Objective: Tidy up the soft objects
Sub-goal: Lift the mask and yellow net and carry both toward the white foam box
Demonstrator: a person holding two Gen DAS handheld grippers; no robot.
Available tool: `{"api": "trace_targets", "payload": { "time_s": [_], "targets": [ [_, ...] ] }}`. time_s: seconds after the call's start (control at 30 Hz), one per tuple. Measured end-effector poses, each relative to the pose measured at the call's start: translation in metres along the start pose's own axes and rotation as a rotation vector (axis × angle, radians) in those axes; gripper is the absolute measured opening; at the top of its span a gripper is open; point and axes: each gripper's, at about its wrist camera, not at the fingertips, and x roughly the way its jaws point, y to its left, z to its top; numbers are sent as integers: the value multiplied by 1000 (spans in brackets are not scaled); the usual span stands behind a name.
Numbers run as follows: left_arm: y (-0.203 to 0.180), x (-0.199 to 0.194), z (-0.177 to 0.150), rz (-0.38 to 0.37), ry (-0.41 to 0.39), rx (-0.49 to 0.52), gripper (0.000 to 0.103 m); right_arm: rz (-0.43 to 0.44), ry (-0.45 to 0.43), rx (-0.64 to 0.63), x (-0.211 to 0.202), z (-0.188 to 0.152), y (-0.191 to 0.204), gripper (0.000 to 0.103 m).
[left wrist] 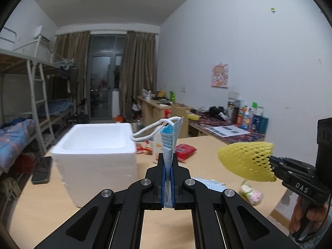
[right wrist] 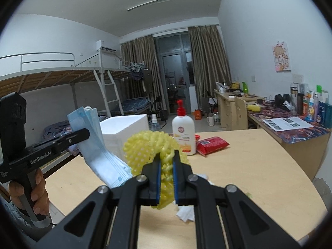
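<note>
My left gripper (left wrist: pixel 167 157) is shut on a folded stack of blue face masks (left wrist: pixel 169 143), held upright above the table with white ear loops (left wrist: pixel 151 129) trailing left. In the right wrist view the same masks (right wrist: pixel 97 145) hang from the left gripper (right wrist: pixel 83 133) at the left. My right gripper (right wrist: pixel 167 155) is shut on a yellow foam fruit net (right wrist: pixel 145 145), lifted off the table; the net (left wrist: pixel 247 160) and the right gripper (left wrist: pixel 271 164) also show at the right of the left wrist view. A white foam box (left wrist: pixel 97 145) stands open on the table, left of the masks.
On the wooden table (right wrist: pixel 249 166) stand a white pump bottle (right wrist: pixel 183 132) and a red wipes pack (right wrist: pixel 211 142). More masks (left wrist: pixel 209 183) and a small wrapped packet (left wrist: pixel 252 193) lie near the front. A phone (left wrist: pixel 42 170) lies left of the box. White tissue (right wrist: pixel 185 212) lies below the net.
</note>
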Motion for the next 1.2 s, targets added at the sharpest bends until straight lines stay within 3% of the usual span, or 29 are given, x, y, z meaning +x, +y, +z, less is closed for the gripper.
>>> {"api": "trace_targets", "payload": {
  "time_s": [0.63,1.2],
  "targets": [
    [71,-52,-10,271,-13,-70,4,261,49,-79,62,8,72,12],
    [98,-44,4,279,-20,-82,4,305,59,-131,84,27,101,12]
  ]
}}
